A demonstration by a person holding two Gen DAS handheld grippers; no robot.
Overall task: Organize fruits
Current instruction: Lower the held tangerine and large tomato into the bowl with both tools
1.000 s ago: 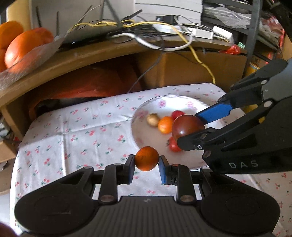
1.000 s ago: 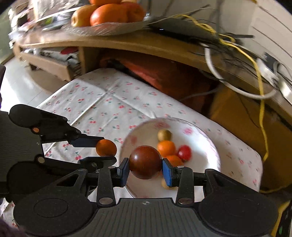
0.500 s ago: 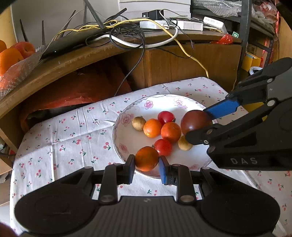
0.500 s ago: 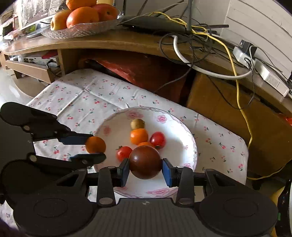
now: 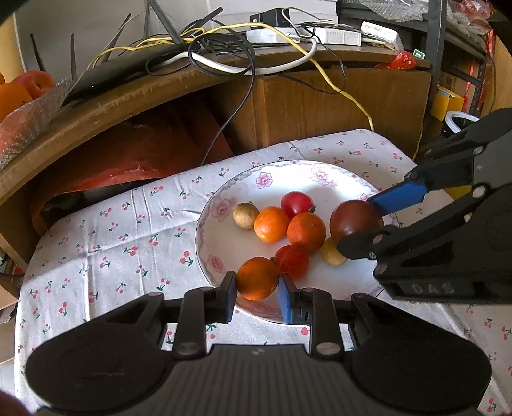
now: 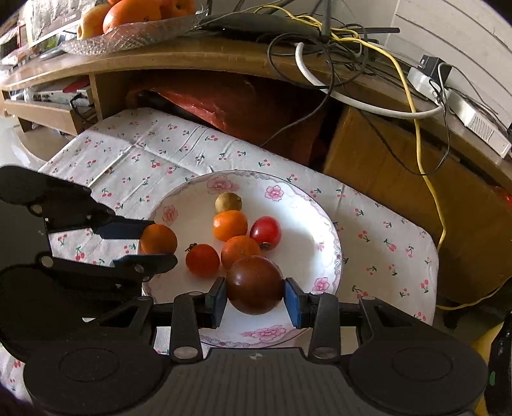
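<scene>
A white flowered plate [image 5: 224, 204] [image 6: 320, 224] sits on a cherry-print cloth and holds several small fruits: two orange ones [image 5: 271, 224], two red tomatoes [image 5: 297, 204] and brownish-yellow ones [image 5: 245, 215]. My left gripper [image 5: 257, 292] is shut on a small orange fruit [image 5: 257, 278] [image 6: 158, 239] over the plate's near-left rim. My right gripper [image 6: 254, 297] is shut on a dark brown-red tomato [image 6: 254, 285] [image 5: 355, 220] above the plate's right side. Both held fruits hang just above the plate.
A curved wooden shelf [image 5: 128, 105] with tangled cables [image 5: 224, 54] rises behind the table. A glass dish of oranges [image 6: 134, 16] stands on it at the left. A red cloth [image 6: 243, 105] lies under the shelf. Cloth to the plate's left [image 5: 96, 243] is bare.
Both grippers have moved forward over the plate while keeping their fruits. The plate now looks nearer and more central, with more of its fruits in sight.
</scene>
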